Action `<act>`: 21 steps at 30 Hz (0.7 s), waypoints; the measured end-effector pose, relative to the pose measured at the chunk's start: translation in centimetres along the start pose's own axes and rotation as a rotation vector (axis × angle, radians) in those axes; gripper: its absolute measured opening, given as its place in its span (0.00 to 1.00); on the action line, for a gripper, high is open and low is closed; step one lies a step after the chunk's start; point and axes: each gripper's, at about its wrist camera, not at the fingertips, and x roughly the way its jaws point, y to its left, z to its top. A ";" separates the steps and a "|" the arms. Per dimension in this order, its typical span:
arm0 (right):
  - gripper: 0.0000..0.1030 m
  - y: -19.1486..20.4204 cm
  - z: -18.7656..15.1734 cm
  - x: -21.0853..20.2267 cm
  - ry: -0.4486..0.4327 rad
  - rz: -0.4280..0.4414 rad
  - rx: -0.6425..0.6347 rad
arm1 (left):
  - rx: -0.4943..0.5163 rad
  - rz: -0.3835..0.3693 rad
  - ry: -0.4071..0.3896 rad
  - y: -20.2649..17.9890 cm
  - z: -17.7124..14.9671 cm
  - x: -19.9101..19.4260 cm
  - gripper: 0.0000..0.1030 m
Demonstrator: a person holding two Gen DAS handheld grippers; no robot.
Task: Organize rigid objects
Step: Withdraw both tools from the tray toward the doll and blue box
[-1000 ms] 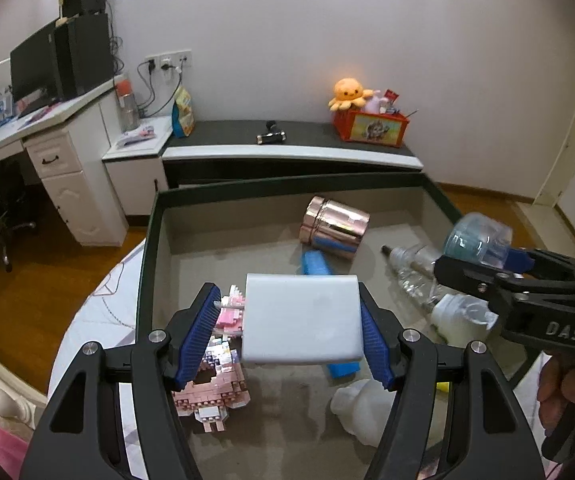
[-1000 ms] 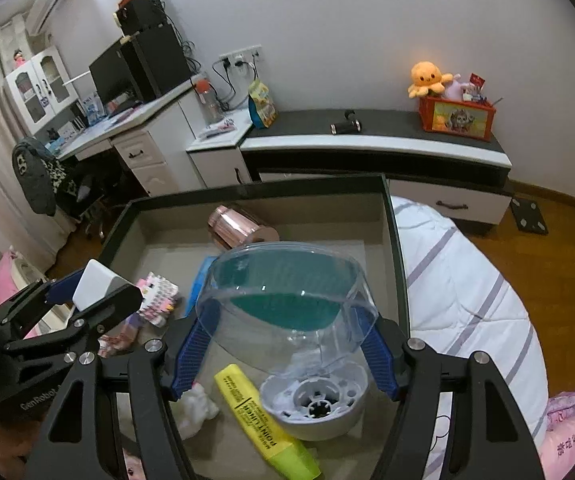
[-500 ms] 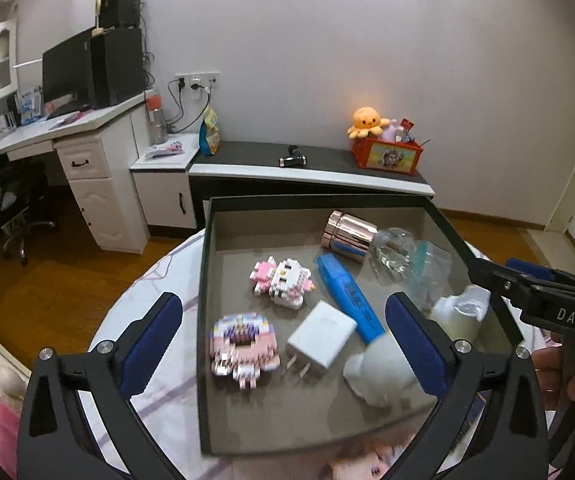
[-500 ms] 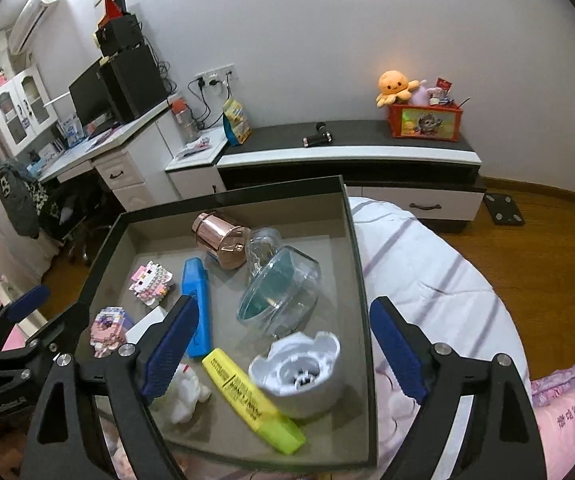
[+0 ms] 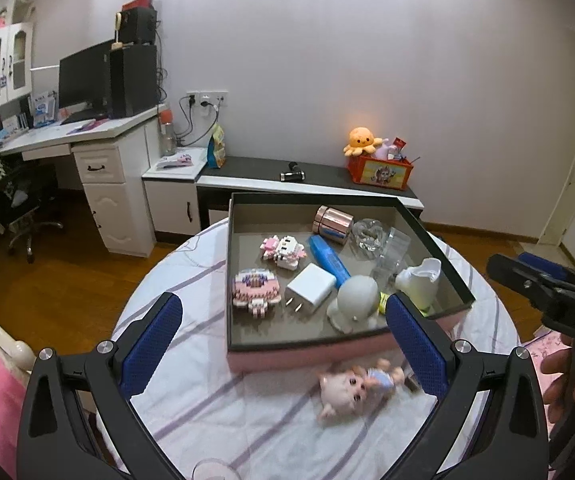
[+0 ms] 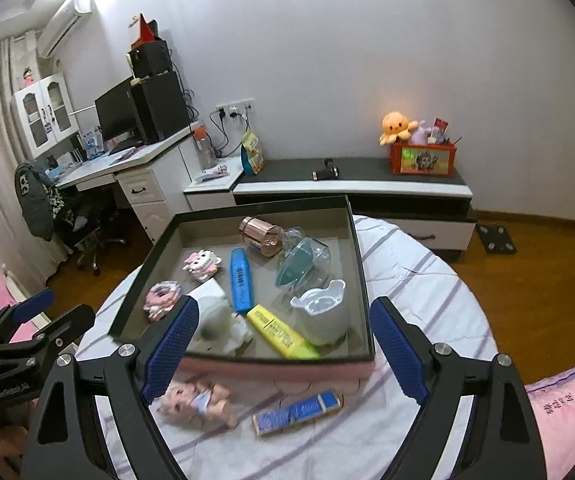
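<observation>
Left wrist view | both tongs, left (image 5: 283,338) and right (image 6: 283,350), stand wide apart, nothing held | charger (image 5: 310,287) lies in box (image 5: 307,346) ahead | doll (image 5: 357,390) between left tongs judged next pickup.

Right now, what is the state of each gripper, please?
Left gripper: jaws open, just widened, holding nothing.
Right gripper: jaws open, just widened, holding nothing.

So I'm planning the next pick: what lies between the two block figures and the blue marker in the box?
The white charger plug, beside the blue marker and the block figures; the left wrist view shows it best.
</observation>
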 end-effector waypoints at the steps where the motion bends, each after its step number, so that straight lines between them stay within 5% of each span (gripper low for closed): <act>1: 0.86 0.1 -0.2 -0.5 -0.009 -0.004 -0.003 | 0.000 0.003 -0.002 0.0 -0.2 -0.4 1.00; 21: 0.86 1.1 -4.8 -7.9 -0.082 -0.081 -0.028 | -0.008 0.003 0.023 -0.6 -5.9 -5.9 1.00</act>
